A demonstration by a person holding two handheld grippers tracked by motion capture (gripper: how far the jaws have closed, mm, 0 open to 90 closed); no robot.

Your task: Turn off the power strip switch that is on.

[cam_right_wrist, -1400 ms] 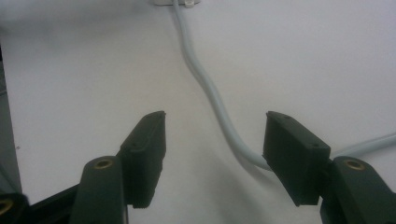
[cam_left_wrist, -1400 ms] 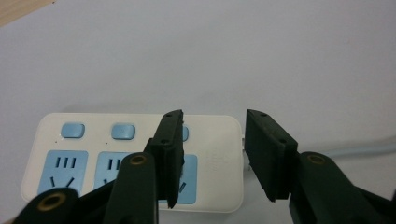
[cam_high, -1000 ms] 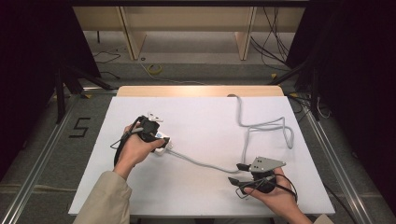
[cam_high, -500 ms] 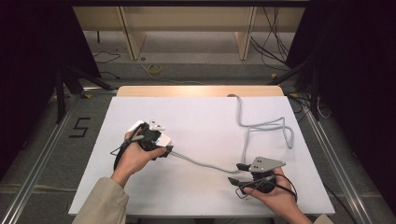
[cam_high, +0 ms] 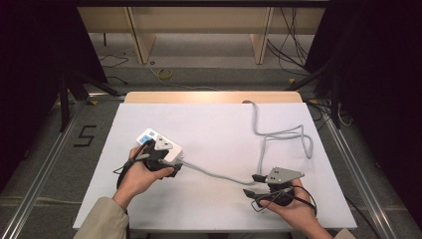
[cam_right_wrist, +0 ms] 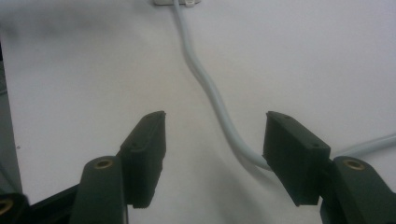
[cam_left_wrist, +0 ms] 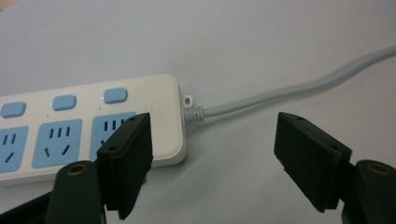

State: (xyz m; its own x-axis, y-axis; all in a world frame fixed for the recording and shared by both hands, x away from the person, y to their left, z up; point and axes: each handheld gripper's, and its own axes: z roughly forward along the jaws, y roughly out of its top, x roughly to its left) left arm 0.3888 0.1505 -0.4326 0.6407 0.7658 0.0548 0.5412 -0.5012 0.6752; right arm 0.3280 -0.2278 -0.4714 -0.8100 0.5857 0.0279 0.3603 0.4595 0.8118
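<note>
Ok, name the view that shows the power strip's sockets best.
The left gripper view: the power strip lies close, blue sockets and switches plain. The high view shows it small, partly behind the hand; the right gripper view catches just its end.

Lab, white table [cam_high: 214, 124], floor cables [cam_high: 293, 45]

Power strip [cam_high: 149, 140]: white, on table [cam_high: 214, 129], under left gripper [cam_high: 171, 167].
Cord [cam_high: 278, 134]: grey, loops toward right gripper [cam_high: 253, 185].
</note>
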